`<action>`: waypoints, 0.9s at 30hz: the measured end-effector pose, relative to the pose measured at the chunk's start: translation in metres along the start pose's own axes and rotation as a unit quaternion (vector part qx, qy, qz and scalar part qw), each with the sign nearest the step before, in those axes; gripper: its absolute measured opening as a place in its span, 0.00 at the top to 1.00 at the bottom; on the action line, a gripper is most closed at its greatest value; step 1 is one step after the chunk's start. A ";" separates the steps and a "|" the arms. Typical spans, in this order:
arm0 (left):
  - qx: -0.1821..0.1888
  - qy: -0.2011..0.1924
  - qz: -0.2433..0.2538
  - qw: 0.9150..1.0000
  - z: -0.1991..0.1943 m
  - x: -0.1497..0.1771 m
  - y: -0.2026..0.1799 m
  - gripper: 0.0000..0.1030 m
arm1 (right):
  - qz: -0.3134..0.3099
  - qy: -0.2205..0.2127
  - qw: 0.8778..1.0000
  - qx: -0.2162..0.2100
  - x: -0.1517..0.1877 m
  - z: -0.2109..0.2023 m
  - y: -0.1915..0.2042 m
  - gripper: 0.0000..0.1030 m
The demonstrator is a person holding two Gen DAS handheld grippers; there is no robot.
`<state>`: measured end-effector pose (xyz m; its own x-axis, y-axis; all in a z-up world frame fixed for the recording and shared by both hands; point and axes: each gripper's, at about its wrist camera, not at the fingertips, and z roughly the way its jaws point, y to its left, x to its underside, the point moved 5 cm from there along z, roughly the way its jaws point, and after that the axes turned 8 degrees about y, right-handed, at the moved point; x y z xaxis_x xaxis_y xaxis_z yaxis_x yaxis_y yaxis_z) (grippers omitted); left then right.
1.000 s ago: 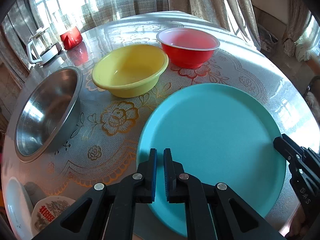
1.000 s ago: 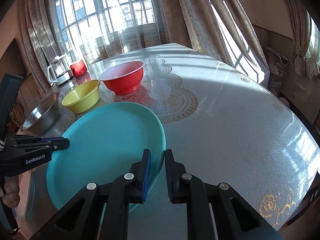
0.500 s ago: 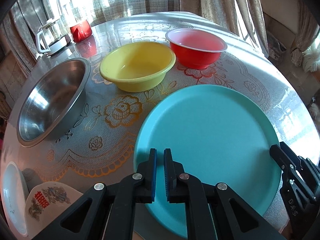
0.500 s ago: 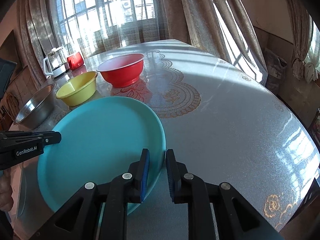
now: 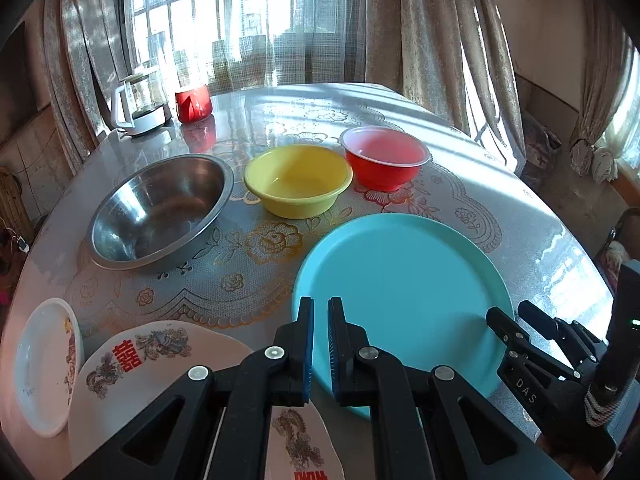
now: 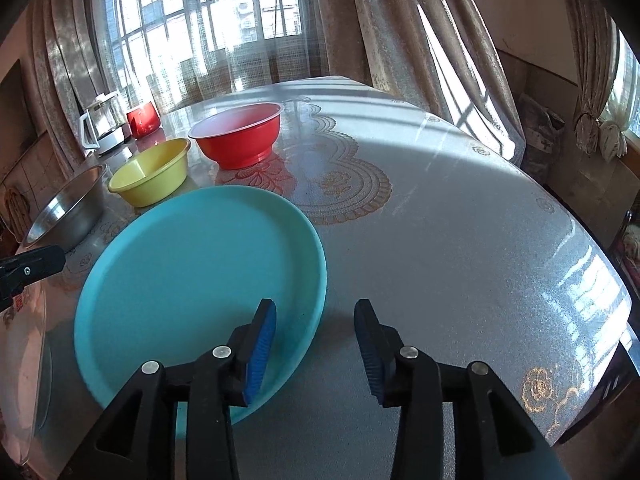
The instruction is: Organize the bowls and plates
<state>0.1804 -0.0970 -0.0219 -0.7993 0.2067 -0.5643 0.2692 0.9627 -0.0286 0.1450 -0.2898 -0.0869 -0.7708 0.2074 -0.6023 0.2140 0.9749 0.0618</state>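
- Teal plate (image 5: 402,300) lies flat on the table (image 5: 460,184), right of the steel bowl (image 5: 160,208); left gripper (image 5: 318,344) hovers at its near-left rim, jaws nearly pressed together, empty.
- Right wrist view: right gripper (image 6: 316,354) jaws spread, straddling the plate's near-right rim.

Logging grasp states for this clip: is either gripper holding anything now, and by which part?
Nothing is held. The right gripper is open, straddling the teal plate's near rim without clamping it. The left gripper is shut on nothing, above that plate's edge.
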 end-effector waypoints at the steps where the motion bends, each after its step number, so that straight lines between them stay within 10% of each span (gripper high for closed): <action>1: 0.002 -0.002 -0.003 1.000 -0.003 0.003 0.001 0.93 | -0.004 0.000 1.000 0.001 0.000 0.000 0.001 0.55; 27: 0.002 -0.050 -0.079 0.996 -0.045 0.062 0.059 0.87 | -0.003 -0.035 0.999 -0.039 -0.012 -0.032 0.019 0.39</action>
<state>0.1226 -0.0191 -0.0215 -0.7743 0.0348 -0.6318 0.1471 0.9810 -0.1263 0.1392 -0.2714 -0.0532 -0.7279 0.1985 -0.6563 0.1603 0.9799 0.1186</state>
